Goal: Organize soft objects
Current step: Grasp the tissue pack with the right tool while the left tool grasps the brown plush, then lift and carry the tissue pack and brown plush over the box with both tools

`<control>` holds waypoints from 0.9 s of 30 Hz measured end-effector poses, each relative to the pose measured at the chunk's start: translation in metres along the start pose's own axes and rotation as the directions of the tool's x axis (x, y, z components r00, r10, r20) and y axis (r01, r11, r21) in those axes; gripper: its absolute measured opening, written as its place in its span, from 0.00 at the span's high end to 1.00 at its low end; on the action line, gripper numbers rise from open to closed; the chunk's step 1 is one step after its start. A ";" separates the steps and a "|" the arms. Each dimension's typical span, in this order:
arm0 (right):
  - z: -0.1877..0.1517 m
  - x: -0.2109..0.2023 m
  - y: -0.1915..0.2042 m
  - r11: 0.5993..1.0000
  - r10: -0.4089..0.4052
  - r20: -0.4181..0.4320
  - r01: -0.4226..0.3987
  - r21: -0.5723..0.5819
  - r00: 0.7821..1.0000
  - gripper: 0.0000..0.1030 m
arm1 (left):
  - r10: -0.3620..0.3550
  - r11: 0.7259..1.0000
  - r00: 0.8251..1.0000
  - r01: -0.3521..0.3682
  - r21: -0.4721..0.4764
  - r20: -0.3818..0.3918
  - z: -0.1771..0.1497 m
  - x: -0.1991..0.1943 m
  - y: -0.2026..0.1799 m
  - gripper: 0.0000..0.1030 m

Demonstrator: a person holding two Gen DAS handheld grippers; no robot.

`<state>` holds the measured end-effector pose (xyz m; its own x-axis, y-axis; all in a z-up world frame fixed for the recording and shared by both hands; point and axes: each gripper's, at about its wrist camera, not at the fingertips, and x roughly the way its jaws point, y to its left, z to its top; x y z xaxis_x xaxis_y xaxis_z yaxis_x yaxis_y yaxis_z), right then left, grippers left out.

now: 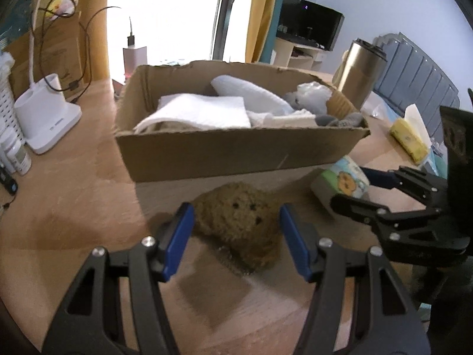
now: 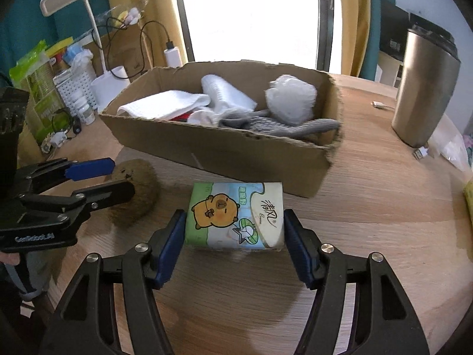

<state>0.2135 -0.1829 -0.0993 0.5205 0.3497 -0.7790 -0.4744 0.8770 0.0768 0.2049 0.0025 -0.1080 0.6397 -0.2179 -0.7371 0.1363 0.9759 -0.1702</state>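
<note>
cardboard box (image 2: pixel 224 153): white towels (image 2: pixel 165 105), grey cloth (image 2: pixel 266 124) | left hand-held gripper (image 1: pixel 236 236) apart around plush toy (image 1: pixel 239 222) | right hand-held gripper (image 2: pixel 235 242) apart around tissue pack (image 2: pixel 236 216)

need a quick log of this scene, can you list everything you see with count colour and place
cardboard box: 1, brown, open, middle of the table
white cloths: several, folded or rolled, inside the box
grey knit item: 1, grey, right part of the box
plush toy: 1, brown, on the table before the box
tissue pack: 1, green and blue with an orange cartoon animal, on the table right of the toy
tumbler: 1, steel, right of the box
desk lamp: 1, white, left of the box
yellow tissue pack: 1, far right
table: 1, light wood
left gripper: open, around the toy
right gripper: open, around the tissue pack
</note>
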 end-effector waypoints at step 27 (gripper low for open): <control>-0.006 -0.020 -0.019 0.999 0.014 0.053 -0.016 0.036 0.998 0.34 | -0.014 0.997 0.999 0.018 0.078 -0.053 -0.007 0.011 -0.026 0.58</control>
<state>0.2079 -0.2088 -0.0893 0.5506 0.3791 -0.7437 -0.4569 0.8825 0.1115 0.2032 -0.0257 -0.1159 0.5970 -0.2317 -0.7680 0.2067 0.9695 -0.1319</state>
